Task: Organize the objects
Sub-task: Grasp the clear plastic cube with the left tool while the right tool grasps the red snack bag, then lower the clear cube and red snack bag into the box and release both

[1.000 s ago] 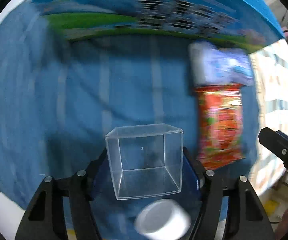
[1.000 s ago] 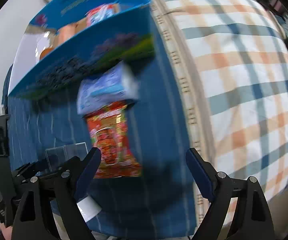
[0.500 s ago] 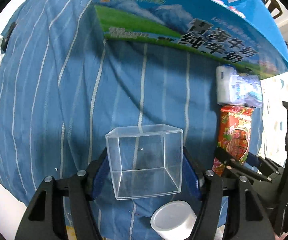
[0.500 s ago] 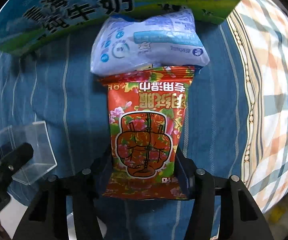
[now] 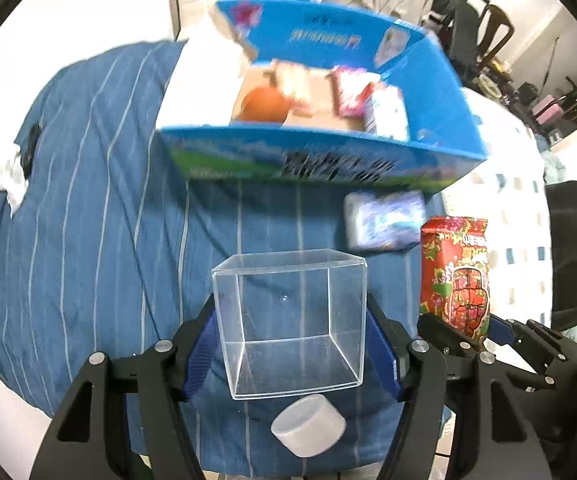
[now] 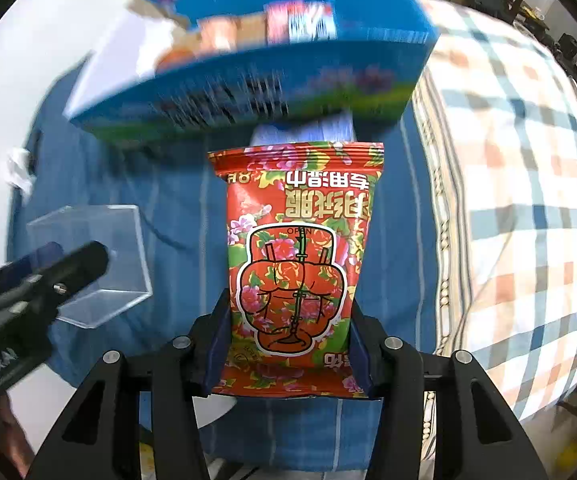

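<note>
Lifted glossy red packet (image 6: 294,276) in right gripper (image 6: 288,350); clear cube (image 5: 288,320), left gripper (image 5: 292,352)

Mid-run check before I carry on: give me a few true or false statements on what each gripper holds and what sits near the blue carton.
1. The left gripper is shut on the clear plastic box. True.
2. The right gripper is open and holds nothing. False: it is shut on the red floral packet.
3. The blue carton already holds several items. True.
4. The clear plastic box contains an orange ball. False: the box looks empty; an orange round thing lies in the carton.
5. A pale blue-white pack lies on the striped blue cloth just in front of the carton. True.
</note>
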Motion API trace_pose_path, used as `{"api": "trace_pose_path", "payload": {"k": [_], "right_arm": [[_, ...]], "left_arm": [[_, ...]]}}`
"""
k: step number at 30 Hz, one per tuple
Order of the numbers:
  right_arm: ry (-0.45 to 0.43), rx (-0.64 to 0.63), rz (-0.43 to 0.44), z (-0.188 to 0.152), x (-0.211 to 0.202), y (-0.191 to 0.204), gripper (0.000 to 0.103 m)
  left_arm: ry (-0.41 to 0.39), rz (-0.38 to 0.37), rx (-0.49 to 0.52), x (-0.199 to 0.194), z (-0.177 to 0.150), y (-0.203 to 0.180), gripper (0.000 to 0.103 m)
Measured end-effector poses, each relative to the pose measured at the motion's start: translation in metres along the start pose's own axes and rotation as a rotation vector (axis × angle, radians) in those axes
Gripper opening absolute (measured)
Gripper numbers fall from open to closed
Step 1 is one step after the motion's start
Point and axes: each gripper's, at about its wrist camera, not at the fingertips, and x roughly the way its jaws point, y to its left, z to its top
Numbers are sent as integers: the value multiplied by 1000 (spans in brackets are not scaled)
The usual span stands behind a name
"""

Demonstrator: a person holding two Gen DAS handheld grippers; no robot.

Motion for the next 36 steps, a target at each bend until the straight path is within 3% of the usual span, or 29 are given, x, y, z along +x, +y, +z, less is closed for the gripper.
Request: {"api": "trace_pose_path", "payload": {"k": [6,15,21,26,31,36], "right_arm": [[-7,24,42,6,-42,-1,52],[44,51,98,23,-62,10,52],[76,70,132,52,-62,16,52],[127,115,135,98,-31,18,52],[179,128,106,149,26,24,52],[326,162,81,174,87,26,52]], "left_arm": [[-69,-28,13,-34,11,-7,64],[-129,-55,13,-62,27,-7,64],[-153,-83,-9,-61,72,6,64],[-133,-92,-27,-38,136,19,64],[-89,-63,-26,-2,196,25,64],[-13,-27,-23,48,241,32,64]]}}
